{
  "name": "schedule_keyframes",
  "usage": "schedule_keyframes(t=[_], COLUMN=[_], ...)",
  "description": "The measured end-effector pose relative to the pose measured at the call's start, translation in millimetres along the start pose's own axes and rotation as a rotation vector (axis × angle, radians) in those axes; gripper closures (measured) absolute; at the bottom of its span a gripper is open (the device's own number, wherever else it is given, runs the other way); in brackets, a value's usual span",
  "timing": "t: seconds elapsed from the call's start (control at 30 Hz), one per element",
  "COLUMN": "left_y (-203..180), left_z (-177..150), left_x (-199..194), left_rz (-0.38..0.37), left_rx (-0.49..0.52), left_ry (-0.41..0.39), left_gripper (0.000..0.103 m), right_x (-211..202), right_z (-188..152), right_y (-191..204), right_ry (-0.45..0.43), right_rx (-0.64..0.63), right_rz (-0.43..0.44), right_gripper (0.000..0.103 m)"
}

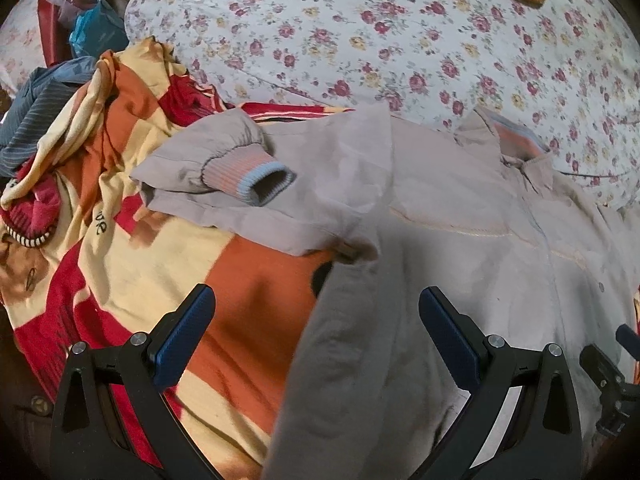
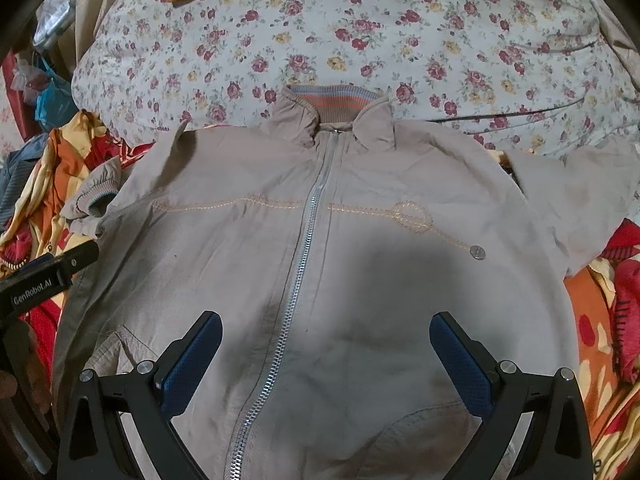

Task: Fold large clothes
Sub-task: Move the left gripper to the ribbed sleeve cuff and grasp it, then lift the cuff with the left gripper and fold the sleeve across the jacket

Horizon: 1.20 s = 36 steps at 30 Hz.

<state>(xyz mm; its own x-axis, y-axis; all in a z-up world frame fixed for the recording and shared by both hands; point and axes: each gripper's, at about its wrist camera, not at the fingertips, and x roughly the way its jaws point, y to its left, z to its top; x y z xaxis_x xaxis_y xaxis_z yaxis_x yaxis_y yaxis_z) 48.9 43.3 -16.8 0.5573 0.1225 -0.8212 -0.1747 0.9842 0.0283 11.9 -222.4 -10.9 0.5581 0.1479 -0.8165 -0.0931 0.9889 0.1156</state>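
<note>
Spread front-up, zipped, across the striped red, orange and cream blanket (image 1: 240,280): beige zip-front cotton jacket (image 2: 320,260), collar toward the floral pillow (image 2: 360,32). Early folding stage, probably; next, likely taking the ribbed-cuff sleeve (image 1: 224,172) inward. Left gripper (image 1: 316,340) and right gripper (image 2: 326,364) both wide apart, empty.

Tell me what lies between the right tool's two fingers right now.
The right wrist view shows the beige jacket lying flat there, its closed zipper running up just inside the right tool's left finger; nothing is gripped.
</note>
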Motion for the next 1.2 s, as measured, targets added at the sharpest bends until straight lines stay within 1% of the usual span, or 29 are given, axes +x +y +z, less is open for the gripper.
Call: schedule_keyframes(t=[0.13, 0.33, 0.5, 0.6, 0.67, 0.73, 0.77, 0.8, 0.83, 0.9, 0.97, 1.0, 1.03, 1.1, 1.2], left_y=[9.7, 40.9, 70.1, 77.0, 78.1, 77.4, 76.0, 74.7, 73.7, 74.8, 75.8, 75.9, 77.1, 81.0, 74.5], left_z=[6.6, 24.1, 40.6, 49.9, 56.1, 61.3, 63.2, 65.0, 66.2, 69.1, 72.9, 74.6, 76.5, 81.0, 87.5], left_x=[1.4, 7.3, 29.5, 47.9, 60.6, 71.9, 77.7, 84.0, 90.1, 101.1, 100.3, 98.0, 95.7, 85.1, 58.7], left_rz=[0.004, 0.026, 0.063, 0.074, 0.094, 0.104, 0.105, 0.107, 0.108, 0.082, 0.073, 0.063, 0.047, -0.021, -0.090], left_rx=[-0.008, -0.047, -0.069, -0.065, -0.051, -0.028, -0.015, 0.000, 0.010, 0.004, -0.001, -0.004, -0.018, -0.072, -0.094], left_ry=[0.005, -0.002, 0.003, 0.021, 0.024, 0.030, 0.038, 0.045, 0.053, 0.079, 0.066, 0.070, 0.079, 0.087, 0.063], left_gripper=[0.001, 0.001, 0.001, 0.001, 0.001, 0.003, 0.006, 0.016, 0.031, 0.042, 0.062, 0.090, 0.090, 0.091, 0.092], right_x=[1.9, 5.7, 8.9, 11.6, 13.7, 15.5, 16.6, 17.3, 17.8, 19.2, 21.1, 21.8, 21.7, 21.2, 18.2], right_z=[-0.2, -0.7, -1.4, -1.5, -1.6, -1.8, -1.6, -1.3, -1.1, -1.0, -1.3, -1.4, -1.8, -2.6, -4.7], right_y=[0.0, 0.3, 0.2, 1.4, 1.7, 1.7, 1.7, 1.4, 1.1, 0.2, -0.6, -1.4, -1.9, -4.2, -8.7], right_ry=[0.007, 0.024, 0.039, 0.046, 0.052, 0.058, 0.061, 0.064, 0.065, 0.071, 0.075, 0.077, 0.078, 0.074, 0.071], right_rx=[-0.002, -0.001, 0.000, -0.004, -0.005, -0.006, -0.007, -0.007, -0.006, -0.004, -0.003, -0.001, 0.001, 0.008, 0.021], right_rz=[-0.003, -0.001, 0.012, 0.016, 0.021, 0.028, 0.030, 0.032, 0.033, 0.035, 0.038, 0.039, 0.040, 0.042, 0.049], right_gripper=[0.000, 0.000, 0.000, 0.000, 0.000, 0.000, 0.000, 0.000, 0.000, 0.000, 0.000, 0.000, 0.000, 0.000, 0.000])
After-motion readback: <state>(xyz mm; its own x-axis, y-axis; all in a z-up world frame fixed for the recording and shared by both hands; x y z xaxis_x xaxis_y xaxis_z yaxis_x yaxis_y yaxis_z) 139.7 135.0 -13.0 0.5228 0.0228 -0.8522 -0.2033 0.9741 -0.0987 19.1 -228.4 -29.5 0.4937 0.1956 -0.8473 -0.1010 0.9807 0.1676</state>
